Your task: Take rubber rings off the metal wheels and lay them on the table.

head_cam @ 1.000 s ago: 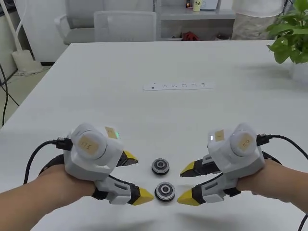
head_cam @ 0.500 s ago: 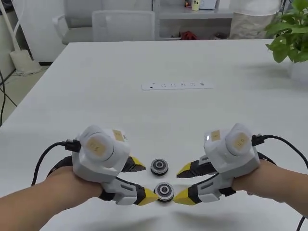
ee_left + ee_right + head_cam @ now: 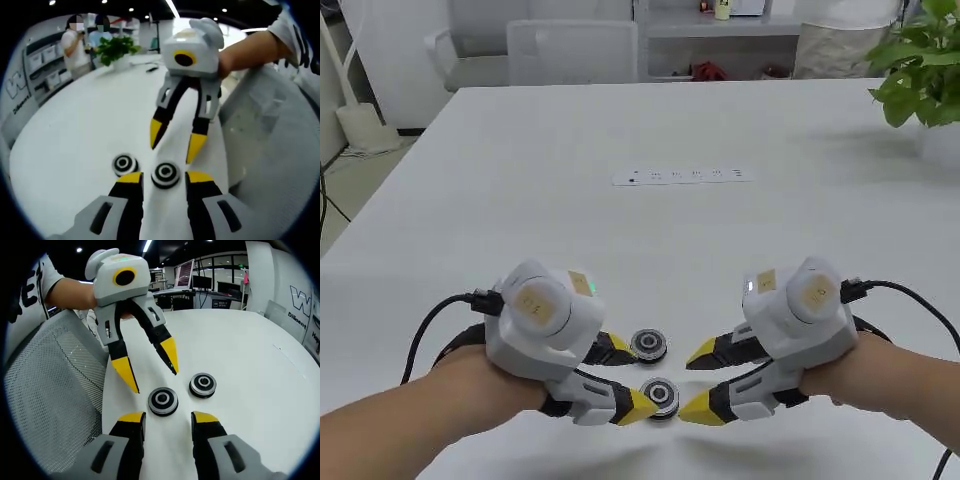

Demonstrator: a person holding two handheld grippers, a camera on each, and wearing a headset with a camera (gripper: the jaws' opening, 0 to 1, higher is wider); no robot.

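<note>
Bright, even overhead light, soft shadows on the white table [image 3: 620, 120], sharp head view, fisheye-warped gripper views.

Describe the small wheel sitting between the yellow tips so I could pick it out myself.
On the white table, look at the near edge where the left tongs and right tongs point at each other. Two small black-rimmed metal wheels lie there; yours is the nearer wheel, directly between the lower yellow tips, while the farther wheel sits behind it.
</note>
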